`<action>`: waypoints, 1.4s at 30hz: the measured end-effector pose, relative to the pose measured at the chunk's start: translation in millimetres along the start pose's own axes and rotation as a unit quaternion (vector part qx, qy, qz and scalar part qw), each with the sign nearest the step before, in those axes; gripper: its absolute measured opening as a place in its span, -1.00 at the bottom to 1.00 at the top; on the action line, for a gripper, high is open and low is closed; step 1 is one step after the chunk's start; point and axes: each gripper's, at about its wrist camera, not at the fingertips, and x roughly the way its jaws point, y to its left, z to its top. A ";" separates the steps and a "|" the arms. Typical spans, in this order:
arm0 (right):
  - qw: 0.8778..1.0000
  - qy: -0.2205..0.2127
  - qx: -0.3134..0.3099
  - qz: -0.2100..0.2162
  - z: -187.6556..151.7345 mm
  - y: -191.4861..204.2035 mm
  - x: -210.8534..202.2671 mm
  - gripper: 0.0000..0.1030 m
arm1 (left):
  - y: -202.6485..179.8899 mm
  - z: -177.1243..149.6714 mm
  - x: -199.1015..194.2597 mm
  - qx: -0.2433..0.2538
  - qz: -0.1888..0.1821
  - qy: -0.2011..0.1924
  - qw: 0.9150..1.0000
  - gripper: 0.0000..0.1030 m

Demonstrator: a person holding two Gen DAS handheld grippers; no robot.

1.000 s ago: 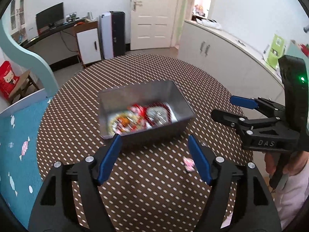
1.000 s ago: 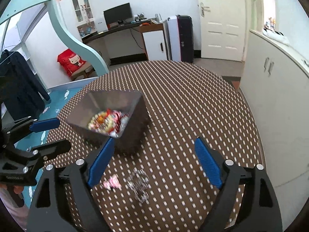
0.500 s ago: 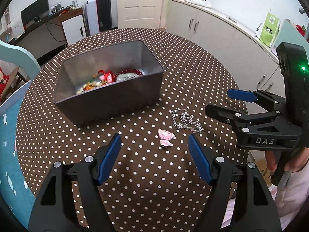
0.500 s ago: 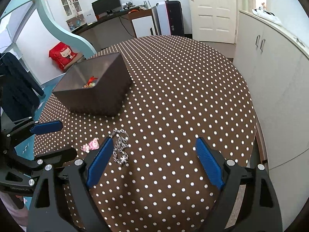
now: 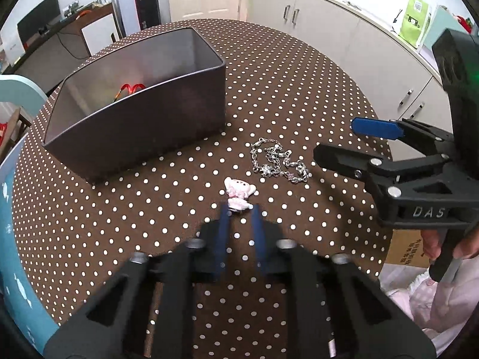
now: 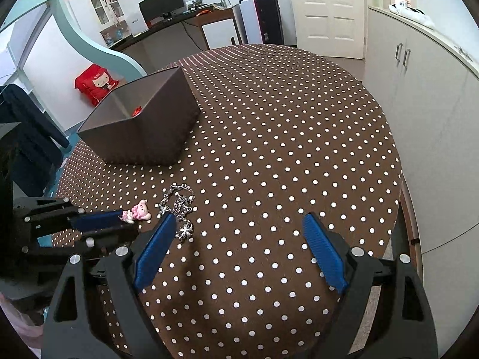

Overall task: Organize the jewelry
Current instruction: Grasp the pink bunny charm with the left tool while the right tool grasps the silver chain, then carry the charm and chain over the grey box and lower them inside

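Observation:
A small pink and white charm (image 5: 238, 193) lies on the dotted tablecloth; it also shows in the right wrist view (image 6: 138, 211). My left gripper (image 5: 240, 209) has closed its blue fingers on the charm's near end. A silver chain bracelet (image 5: 277, 161) lies just right of the charm, and shows in the right wrist view (image 6: 179, 206). My right gripper (image 6: 236, 227) is open and empty, its left finger beside the bracelet. The grey metal box (image 5: 134, 110) with red jewelry inside stands behind.
The round table (image 6: 284, 149) has a brown polka-dot cloth. White cabinets (image 6: 419, 74) run along the right. A blue bed frame and mattress (image 5: 12, 209) border the table's left side. The person's hand (image 5: 443, 239) holds the right gripper.
My left gripper has moved forward and down to the pink charm and its fingers have closed from wide open onto it. The right gripper has come lower beside the bracelet.

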 end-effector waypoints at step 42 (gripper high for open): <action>0.991 -0.007 -0.129 -0.024 22.6 66.4 7.4 -0.90 | 55.3 -9.7 -62.8 -0.061 -0.018 -0.086 0.994 -0.82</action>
